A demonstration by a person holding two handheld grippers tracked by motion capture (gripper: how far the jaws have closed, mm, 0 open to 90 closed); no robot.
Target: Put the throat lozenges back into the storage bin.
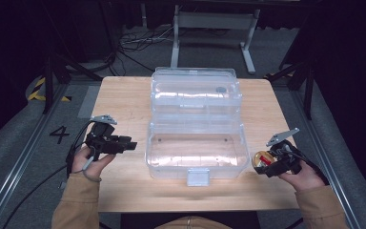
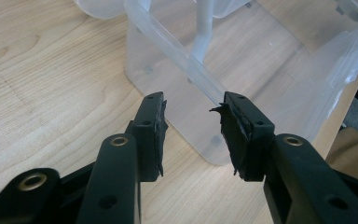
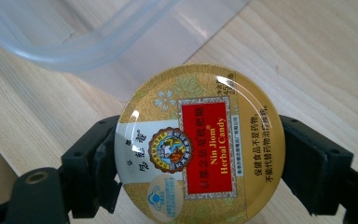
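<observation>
From above, you have a clear plastic box standing open in the middle of the wooden table, its lid laid back on the far side and a latch tab at the near edge. Your left gripper sits just left of the box, held low over the table, jaws pointing toward the box wall. Your right gripper is just off the box's near right corner, and it carries a round gold candy tin.

In the left gripper view, your left gripper has its jaws spread apart with nothing between them; the torn black pads face each other across a gap. The clear plastic box lies straight ahead, its near corner just beyond the tips.

In the right gripper view, your right gripper is clamped on the candy tin, one jaw pressing each side of its rim. The lid faces the camera, red label reading "Nin Jiom Herbal Candy". The box's curved edge lies beyond the tin, over the table.
</observation>
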